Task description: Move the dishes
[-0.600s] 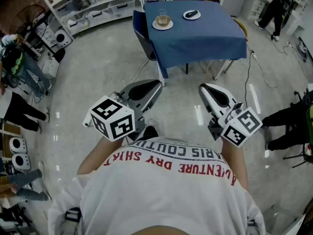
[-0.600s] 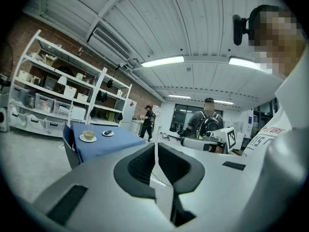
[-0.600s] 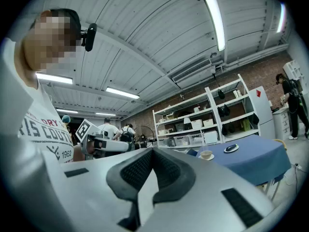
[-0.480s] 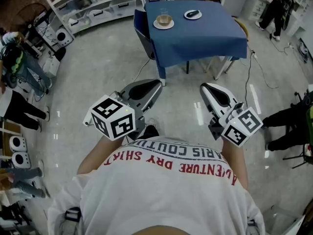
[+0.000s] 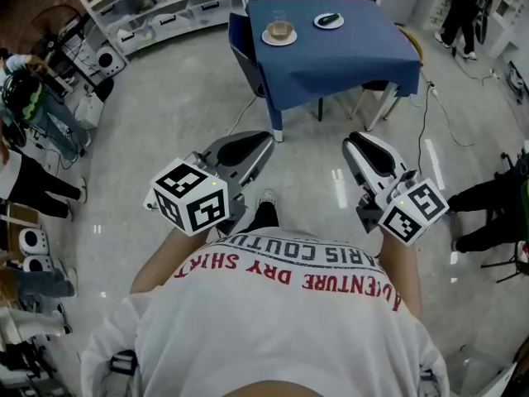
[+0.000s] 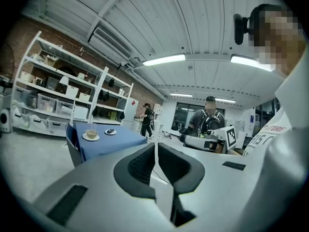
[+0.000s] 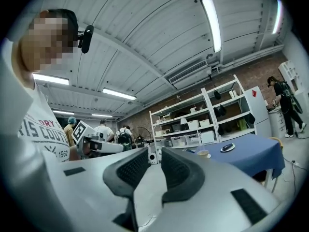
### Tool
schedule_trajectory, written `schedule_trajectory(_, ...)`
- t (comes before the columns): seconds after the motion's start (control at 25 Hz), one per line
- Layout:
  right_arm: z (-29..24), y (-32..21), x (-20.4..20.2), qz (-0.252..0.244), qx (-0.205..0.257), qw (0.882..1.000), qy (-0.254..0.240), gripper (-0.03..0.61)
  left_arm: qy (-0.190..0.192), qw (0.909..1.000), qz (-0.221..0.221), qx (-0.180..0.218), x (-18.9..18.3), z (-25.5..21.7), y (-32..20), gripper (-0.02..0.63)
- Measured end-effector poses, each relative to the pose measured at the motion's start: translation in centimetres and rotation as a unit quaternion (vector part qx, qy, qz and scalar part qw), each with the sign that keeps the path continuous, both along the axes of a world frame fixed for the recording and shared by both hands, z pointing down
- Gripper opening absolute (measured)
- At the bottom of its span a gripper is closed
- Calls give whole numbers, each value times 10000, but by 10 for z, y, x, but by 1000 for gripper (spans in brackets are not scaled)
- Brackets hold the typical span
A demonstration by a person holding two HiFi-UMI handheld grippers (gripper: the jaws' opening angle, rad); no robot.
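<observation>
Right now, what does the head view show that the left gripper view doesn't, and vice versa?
Head view only: the left marker cube, the table's legs and the wearer's shoe. Left gripper view only: the ceiling lights and the ceiling air unit. Both: the blue table, the cup on its saucer, the small plate and the white shelves.

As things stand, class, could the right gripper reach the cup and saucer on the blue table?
Probably not: the right gripper is near the person's body, with open floor between it and the cup and saucer. Nothing blocks the walk.
</observation>
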State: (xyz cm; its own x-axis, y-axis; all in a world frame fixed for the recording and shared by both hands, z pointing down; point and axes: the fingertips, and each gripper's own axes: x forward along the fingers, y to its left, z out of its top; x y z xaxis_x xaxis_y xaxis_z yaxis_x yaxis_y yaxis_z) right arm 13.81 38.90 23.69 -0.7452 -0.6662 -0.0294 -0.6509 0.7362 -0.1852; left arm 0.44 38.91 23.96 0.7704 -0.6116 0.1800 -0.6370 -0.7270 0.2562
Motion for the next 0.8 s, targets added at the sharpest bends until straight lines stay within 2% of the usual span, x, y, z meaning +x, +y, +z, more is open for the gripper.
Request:
schedule_trajectory(0.08, -2, -3, 0, 3, -7, 10000, 84, 140, 23, 10000, -39, -9, -2, -3, -2, 43)
schedule_trajectory(0.24, -4, -12, -8, 10, 62, 9998, 191, 264, 53, 9999, -110, -35, -10, -2, -8, 43)
schedule_trajectory(0.36, 1, -21, -11, 72, 145, 9995, 282, 326, 73, 9998, -153, -78, -14, 6, -15, 43)
schedule_trajectory(0.48, 3, -33, -12, 102, 159, 9993, 322, 345, 79, 9998, -170, -102, -17, 9, -27, 43)
schedule_trajectory(0.8, 15, -88, -20, 170, 10, 9994, 294, 347, 89, 9997, -132, -179, -28, 19, -81, 43)
